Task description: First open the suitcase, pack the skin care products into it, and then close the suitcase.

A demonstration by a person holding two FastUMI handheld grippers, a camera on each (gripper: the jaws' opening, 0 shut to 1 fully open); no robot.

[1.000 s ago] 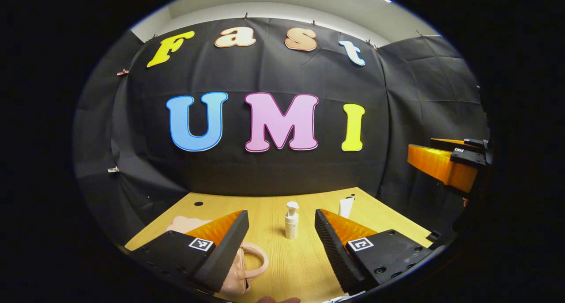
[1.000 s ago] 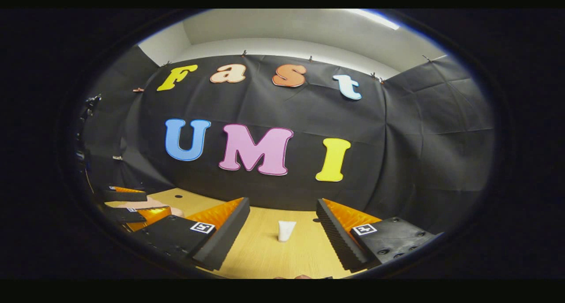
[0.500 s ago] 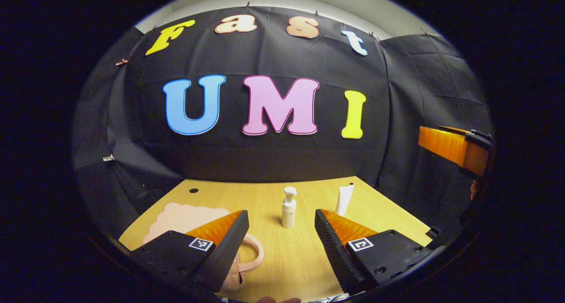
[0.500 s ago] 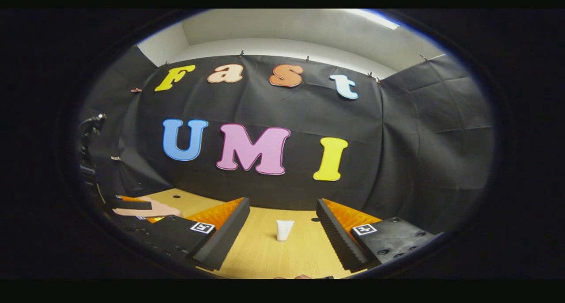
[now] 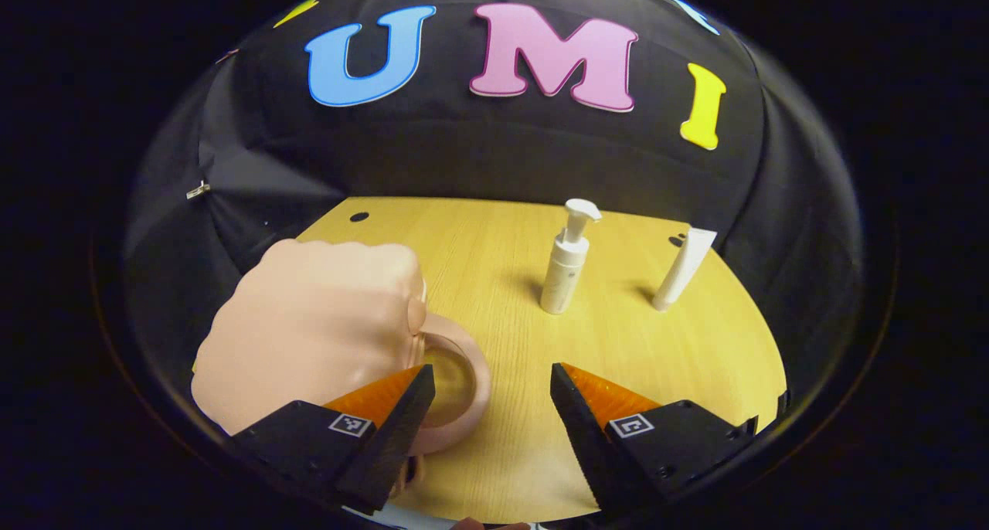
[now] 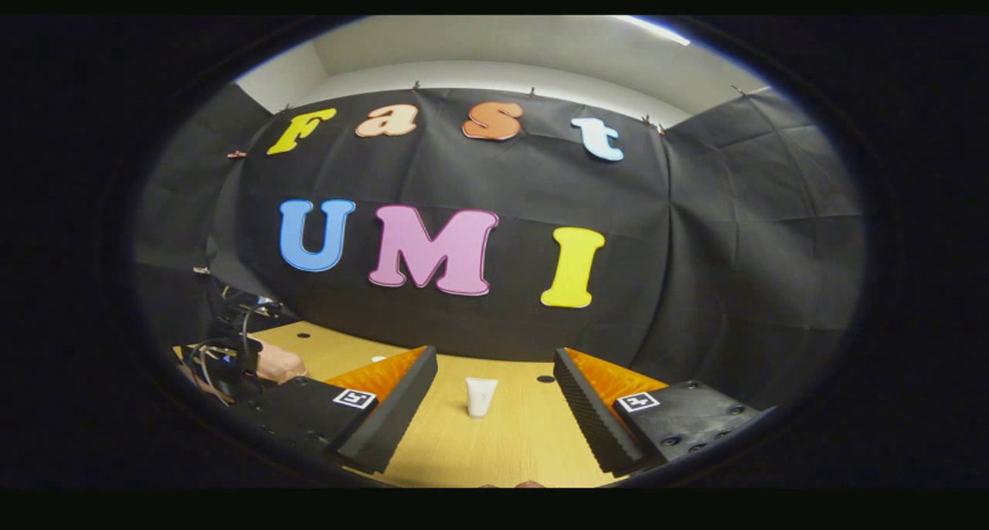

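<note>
Peach-pink, the smooth rounded suitcase (image 5: 309, 321) with looped handle lies shut on the wood-grain counter (image 5: 502, 437); right of it stand a pump bottle (image 5: 565, 263) and a white tube (image 5: 684, 270). Both ridged hand-held grippers, left (image 5: 492, 383) and right (image 6: 494, 368), gape empty.

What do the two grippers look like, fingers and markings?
Both match. Left gripper: black blocky finger bodies, orange ridged wedge tips with black ribbed pads, a square black-and-white tag on each finger. Right gripper: same build, with visible screw holes on its right-hand body.
</note>
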